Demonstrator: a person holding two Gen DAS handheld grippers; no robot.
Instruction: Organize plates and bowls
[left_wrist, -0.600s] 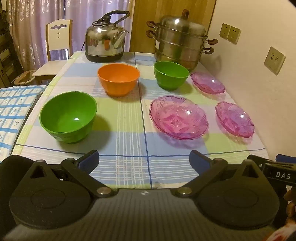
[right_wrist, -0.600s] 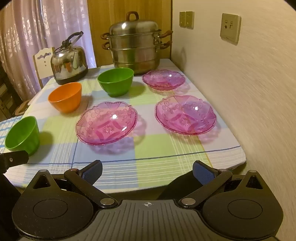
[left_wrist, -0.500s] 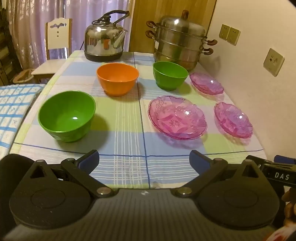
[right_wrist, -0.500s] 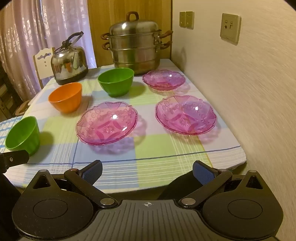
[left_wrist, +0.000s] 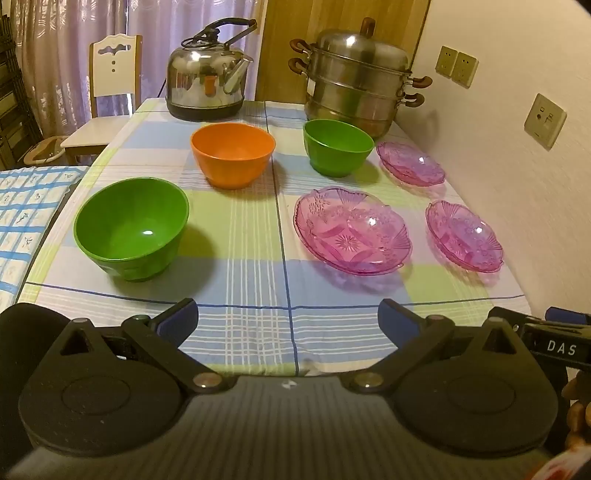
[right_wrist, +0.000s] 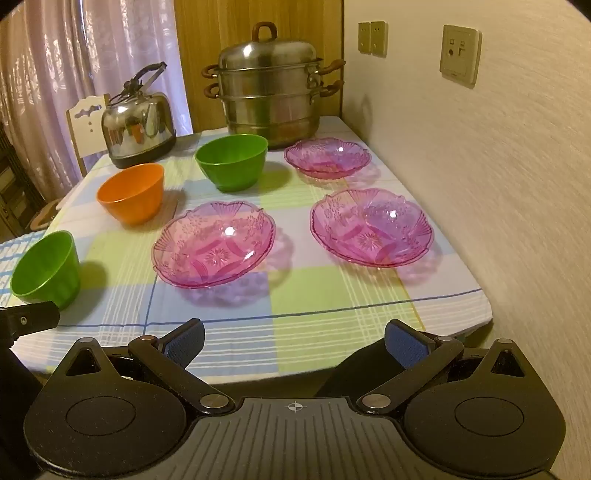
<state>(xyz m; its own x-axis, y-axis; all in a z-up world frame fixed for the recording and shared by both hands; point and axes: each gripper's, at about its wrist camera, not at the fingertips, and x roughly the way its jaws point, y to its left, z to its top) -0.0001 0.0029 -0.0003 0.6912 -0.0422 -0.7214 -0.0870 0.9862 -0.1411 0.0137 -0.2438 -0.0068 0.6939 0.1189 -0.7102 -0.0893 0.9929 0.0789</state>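
table (left_wrist: 255, 258), checked cloth in blue, green and white; right long side against a wall (right_wrist: 498, 184).

bowls, three, all upright, none nested:
- near green bowl (left_wrist: 129, 229), left front of the cloth, close to the left edge.
- orange bowl (left_wrist: 232, 155), farther back, left of the centre seam.
- far green bowl (left_wrist: 338, 151), right of the seam, just in front of the steamer.

plates, three, pink clear glass with pressed pattern, each lying flat and apart from the others:
- big plate (left_wrist: 352, 230), mid-table, right of the seam, roughly level with the near green bowl.
- right plate (left_wrist: 463, 236), beside the big plate on the wall side, near the cloth's front right corner.
- back plate (left_wrist: 410, 164), by the wall, just right of the far green bowl.

other items:
- kettle (left_wrist: 207, 86), steel, back left of the table.
- steamer (left_wrist: 358, 85), steel, stacked tiers with lid, back right.
- chair (left_wrist: 110, 96), pale, beyond the table's left back corner.
- sockets (right_wrist: 460, 55) on the wall.

grippers:
- left gripper (left_wrist: 288, 321), fully released, jaws wide with blue pads, over the table's front edge, angled down; nothing between the jaws, touching nothing.
- right gripper (right_wrist: 293, 339), likewise released and bare, at the front edge nearer the wall, in front of the big plate and right plate.
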